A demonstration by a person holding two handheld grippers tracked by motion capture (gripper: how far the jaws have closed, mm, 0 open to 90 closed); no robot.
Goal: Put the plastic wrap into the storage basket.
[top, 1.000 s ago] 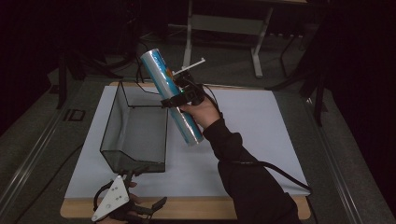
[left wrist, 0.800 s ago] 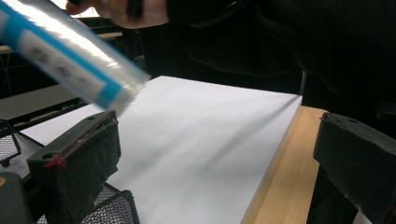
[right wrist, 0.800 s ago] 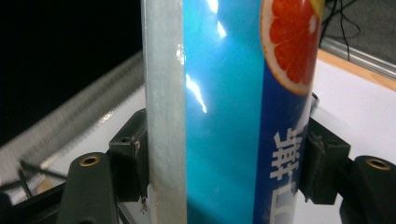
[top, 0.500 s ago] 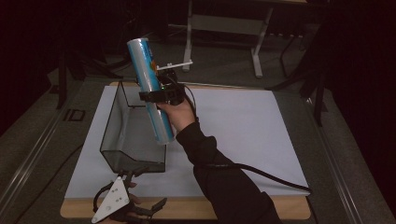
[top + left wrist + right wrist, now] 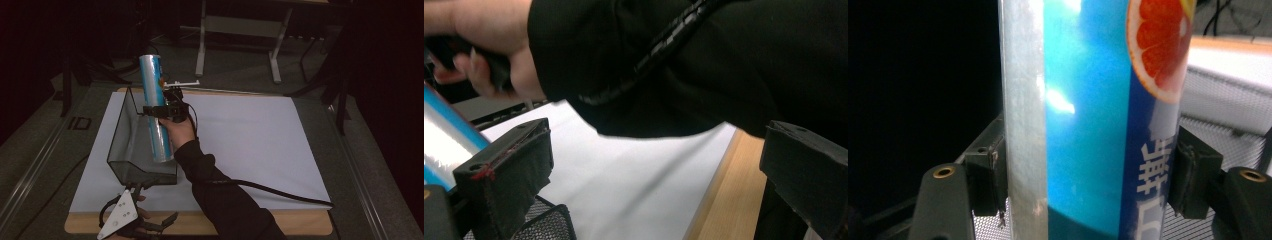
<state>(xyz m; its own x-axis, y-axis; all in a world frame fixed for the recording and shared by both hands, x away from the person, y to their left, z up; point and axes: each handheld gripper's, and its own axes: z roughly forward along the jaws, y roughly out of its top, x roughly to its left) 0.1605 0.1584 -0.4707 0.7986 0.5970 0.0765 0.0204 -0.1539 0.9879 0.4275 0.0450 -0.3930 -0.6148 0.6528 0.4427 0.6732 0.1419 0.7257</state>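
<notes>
A tall blue and silver tube (image 5: 156, 107) with an orange-slice picture (image 5: 1158, 45) stands nearly upright, its lower end over the right rim of the black mesh basket (image 5: 131, 150). My right gripper (image 5: 165, 111) is shut on the tube's middle, and both pads (image 5: 1193, 180) press its sides (image 5: 1088, 125). My left gripper (image 5: 156, 202) rests low at the table's front edge just in front of the basket, jaws wide apart with nothing between them (image 5: 654, 185). In the left gripper view the tube (image 5: 444, 135) sits at the left, and the basket's corner (image 5: 544, 225) lies below it.
A white sheet (image 5: 250, 140) covers the wooden table (image 5: 300, 222); its right half is bare. The right forearm's black sleeve (image 5: 704, 60) and cable cross above the left gripper. Metal table legs (image 5: 202, 45) stand on the floor beyond.
The right gripper has carried the tube leftward and tipped it from slanted to nearly upright, now at the basket's right rim. The left gripper has stayed put.
</notes>
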